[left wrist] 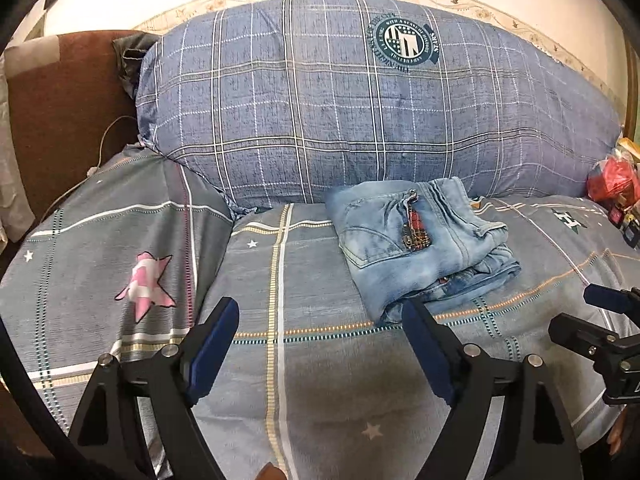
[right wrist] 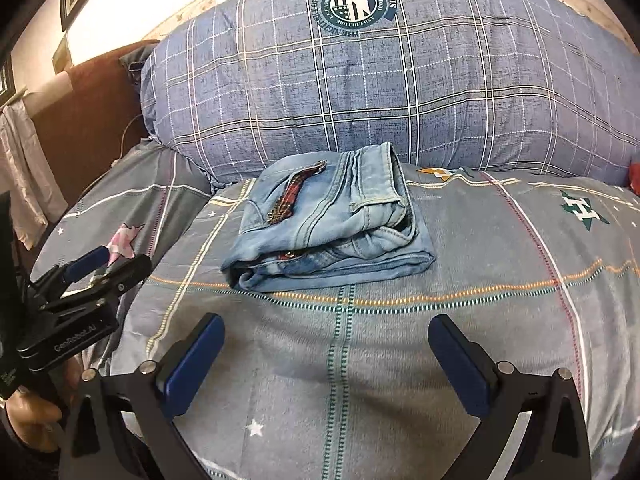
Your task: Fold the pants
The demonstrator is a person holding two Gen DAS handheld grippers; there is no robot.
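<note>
Light blue jeans (left wrist: 420,252) lie folded into a compact stack on the checked bed cover, with a red plaid pocket trim on top. They also show in the right wrist view (right wrist: 324,232). My left gripper (left wrist: 320,316) is open and empty, held above the bed just near of the stack. My right gripper (right wrist: 326,332) is open and empty, a little near of the jeans. The right gripper shows at the left wrist view's right edge (left wrist: 600,320). The left gripper shows at the right wrist view's left side (right wrist: 104,268).
A large blue checked pillow (left wrist: 360,100) stands behind the jeans. A grey pillow with a pink star (left wrist: 120,248) lies at the left. A brown headboard (left wrist: 60,120) and a white cable are far left. Red packets (left wrist: 612,184) sit at the right edge.
</note>
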